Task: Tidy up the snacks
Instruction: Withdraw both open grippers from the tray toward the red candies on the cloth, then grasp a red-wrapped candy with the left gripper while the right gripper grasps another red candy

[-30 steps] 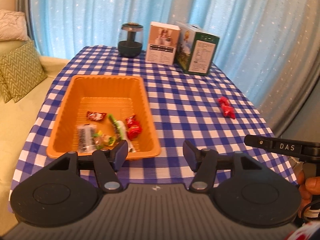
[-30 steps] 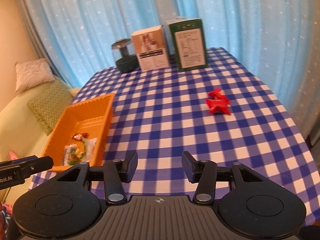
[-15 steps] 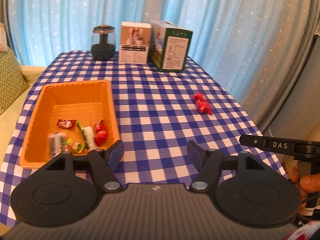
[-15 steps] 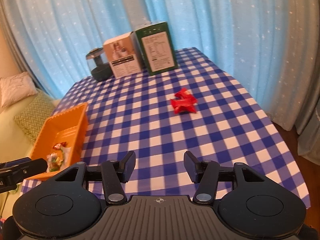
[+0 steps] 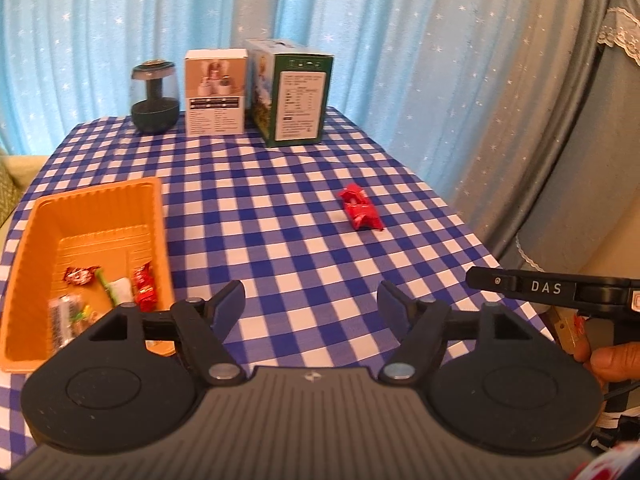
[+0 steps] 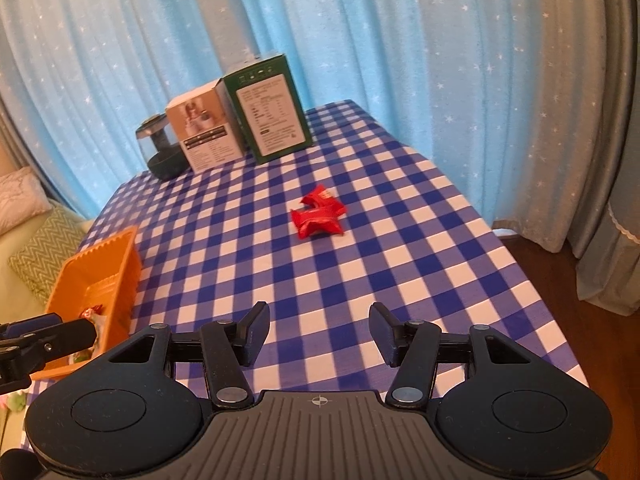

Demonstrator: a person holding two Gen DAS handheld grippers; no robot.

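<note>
An orange tray (image 5: 92,200) sits at the table's left and holds several wrapped snacks (image 5: 144,286); it also shows in the right wrist view (image 6: 120,256). Two red wrapped snacks (image 5: 360,212) lie together on the checked cloth right of centre, also seen in the right wrist view (image 6: 320,218). My left gripper (image 5: 310,308) is open and empty above the table's near edge, just right of the tray. My right gripper (image 6: 318,334) is open and empty, well short of the red snacks.
A dark glass jar (image 5: 155,98), a white box (image 5: 215,92) and a green box (image 5: 294,94) stand at the table's far edge before blue curtains. A sofa with cushions (image 6: 44,248) lies left. The table's right edge (image 6: 520,264) drops to the floor.
Both grippers have swung right: the tray has slid toward the left of both views and the red snacks toward centre. Both stay open and empty.
</note>
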